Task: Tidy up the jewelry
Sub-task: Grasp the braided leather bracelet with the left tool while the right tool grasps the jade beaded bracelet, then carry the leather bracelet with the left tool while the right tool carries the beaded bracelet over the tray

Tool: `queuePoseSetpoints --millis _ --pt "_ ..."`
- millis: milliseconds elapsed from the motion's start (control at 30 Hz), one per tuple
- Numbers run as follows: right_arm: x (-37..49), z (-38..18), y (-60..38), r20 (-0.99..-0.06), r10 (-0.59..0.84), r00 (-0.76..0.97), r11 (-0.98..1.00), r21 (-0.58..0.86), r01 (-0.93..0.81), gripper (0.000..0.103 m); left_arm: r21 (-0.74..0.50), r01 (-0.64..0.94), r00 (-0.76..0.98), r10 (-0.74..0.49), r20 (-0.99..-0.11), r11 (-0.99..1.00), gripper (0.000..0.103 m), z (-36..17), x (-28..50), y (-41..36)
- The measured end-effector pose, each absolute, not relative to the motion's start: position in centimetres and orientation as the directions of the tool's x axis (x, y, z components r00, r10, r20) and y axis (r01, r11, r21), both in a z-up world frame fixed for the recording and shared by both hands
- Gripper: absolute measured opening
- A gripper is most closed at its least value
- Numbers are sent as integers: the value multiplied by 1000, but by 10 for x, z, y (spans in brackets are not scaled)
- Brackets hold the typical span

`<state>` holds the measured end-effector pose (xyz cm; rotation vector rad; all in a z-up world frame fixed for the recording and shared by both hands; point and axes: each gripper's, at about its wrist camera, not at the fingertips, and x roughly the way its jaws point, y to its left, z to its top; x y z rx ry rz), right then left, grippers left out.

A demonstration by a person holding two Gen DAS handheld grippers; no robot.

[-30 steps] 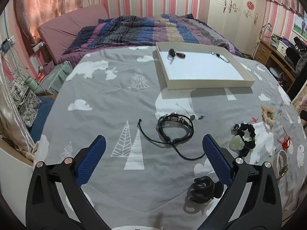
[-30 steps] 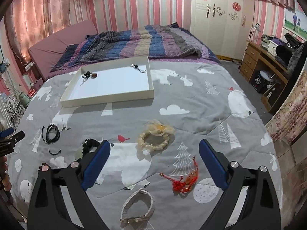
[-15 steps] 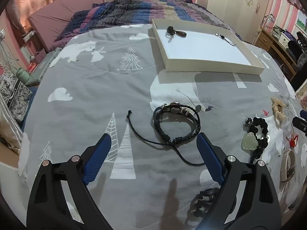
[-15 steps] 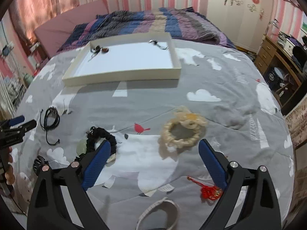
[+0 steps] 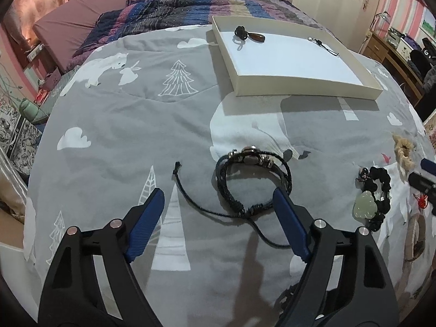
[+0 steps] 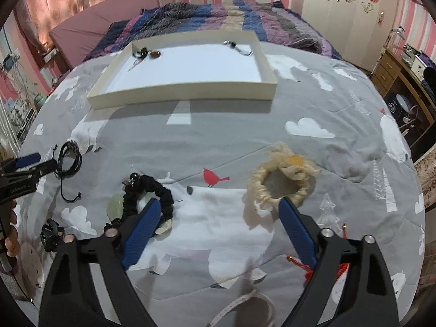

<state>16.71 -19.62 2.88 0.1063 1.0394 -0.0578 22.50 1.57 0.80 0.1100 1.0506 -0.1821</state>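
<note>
A black braided cord bracelet (image 5: 250, 157) lies on the grey bedspread just ahead of my left gripper (image 5: 218, 194). Its knotted near end sits between the fingertips. The jaws are closing and press on nothing. My right gripper (image 6: 219, 204) hangs over a white bear print, its jaws closing too, with only fabric between them. A cream scrunchie (image 6: 259, 179) touches its right fingertip in the picture. A black bead bracelet with a pale green pendant (image 6: 163, 190) lies at its left fingertip. The white tray (image 6: 185, 92) beyond holds a dark pendant (image 6: 155, 53) and a small charm (image 6: 231, 44).
A black hair claw (image 6: 50, 234), a red knotted tassel (image 6: 308, 269) and a pale band (image 6: 245, 299) lie near the bed's front edge. A striped quilt (image 5: 204, 2) is bunched behind the tray. Drawers and a desk (image 6: 395, 76) stand to the right of the bed.
Both grippers have sunk toward the bedspread and moved forward. The cord bracelet and the scrunchie now sit close to the fingertips. Both pairs of jaws have narrowed a little.
</note>
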Motion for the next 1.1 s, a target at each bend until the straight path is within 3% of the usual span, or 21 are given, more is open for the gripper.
queuePoseSetpoints --millis 133,267,533,667,733,800,1100 --pt "175 16 -182 -882 14 471 997 49 62 77 6 208 481 -97 -871 978 78 5 233 12" --pt "182 5 -171 -895 24 446 998 45 38 75 -2 207 449 -97 -888 978 68 -6 241 10" --pt "194 -11 -167 -910 34 414 998 50 28 55 5 203 433 -85 -897 979 61 -18 253 9" --pt "195 -8 -168 -904 54 424 998 66 12 28 8 229 442 -97 -892 973 29 -15 257 6" --pt "195 -8 -168 -903 69 425 997 77 1 13 -5 221 441 -105 -891 975 19 -15 261 9" --pt "196 -7 -171 -901 84 426 996 94 1 11 -20 216 436 -114 -893 976 5 -14 263 13" --pt "197 17 -191 -869 94 486 992 124 29 10 -63 227 460 -164 -873 972 3 3 260 13"
